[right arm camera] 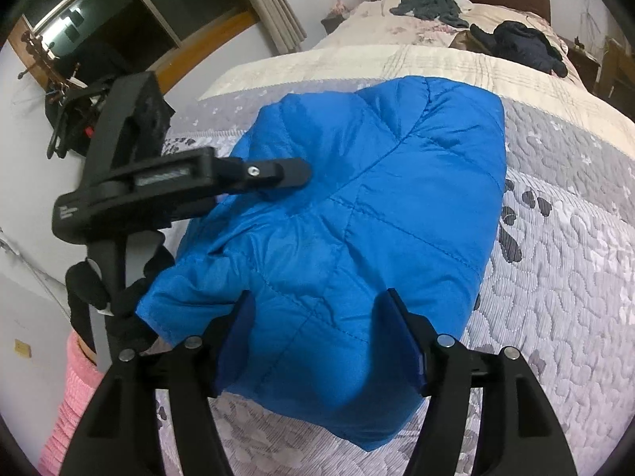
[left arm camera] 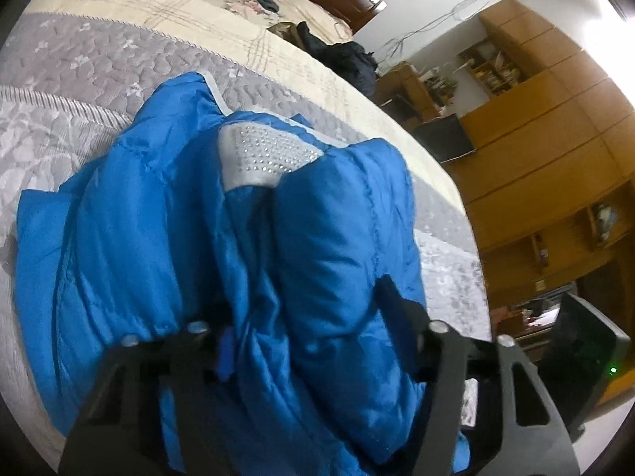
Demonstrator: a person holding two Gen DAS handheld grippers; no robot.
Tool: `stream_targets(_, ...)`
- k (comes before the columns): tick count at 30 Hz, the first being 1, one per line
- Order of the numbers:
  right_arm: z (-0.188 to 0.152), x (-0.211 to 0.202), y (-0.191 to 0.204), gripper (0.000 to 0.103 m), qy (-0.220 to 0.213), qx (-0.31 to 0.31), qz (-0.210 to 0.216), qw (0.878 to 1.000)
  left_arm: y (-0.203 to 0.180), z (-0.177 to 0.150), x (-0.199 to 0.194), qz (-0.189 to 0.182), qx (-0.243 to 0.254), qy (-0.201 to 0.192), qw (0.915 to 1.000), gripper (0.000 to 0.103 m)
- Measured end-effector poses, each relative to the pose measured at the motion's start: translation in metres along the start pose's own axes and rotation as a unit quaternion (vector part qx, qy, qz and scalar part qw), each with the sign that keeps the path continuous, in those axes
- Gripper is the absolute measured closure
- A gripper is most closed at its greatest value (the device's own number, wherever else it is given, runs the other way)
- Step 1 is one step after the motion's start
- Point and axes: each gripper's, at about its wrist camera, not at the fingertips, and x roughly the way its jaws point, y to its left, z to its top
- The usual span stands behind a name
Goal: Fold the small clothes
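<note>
On bed [right arm camera: 555,277], both grippers [right arm camera: 317,329] [left arm camera: 305,341] wide open w/ puffy blue jacket [right arm camera: 357,206] between fingers; slick fill may spring unfolded.

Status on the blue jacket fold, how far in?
Done: the blue quilted puffer jacket lies gathered into a compact bundle on the grey floral bedspread. In hand: the right tongs straddle its near edge, wide apart; the left tongs press its side; in the left wrist view they also straddle fabric. Left: final tidy and release. The dark clothes farther up the bed look unfolded.
</note>
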Motion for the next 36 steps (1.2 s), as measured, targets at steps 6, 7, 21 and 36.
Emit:
stream_targets(6,-0.007,-0.009,-0.004,0.036,-0.014,0.004,0.013,1.000,-0.032,-0.004,-0.007,0.023,0.037,-0.037,0.9984,0.082)
stream_targets(7,-0.008,-0.014,-0.006,0.036,-0.019,0.009,0.022,1.000,-0.037,-0.005,-0.010,0.020,0.042,-0.043,0.9980,0.084)
stream_targets(21,-0.014,-0.058,-0.041,0.033,-0.067,0.055,0.065,0.994,-0.022,0.006,-0.090,-0.086,0.053,-0.101,0.9897,0.089)
stream_targets(36,-0.002,0.012,0.005,0.022,-0.009,0.021,0.026,0.999,0.108,0.005,-0.080,-0.130,-0.026,-0.074,0.9883,0.085)
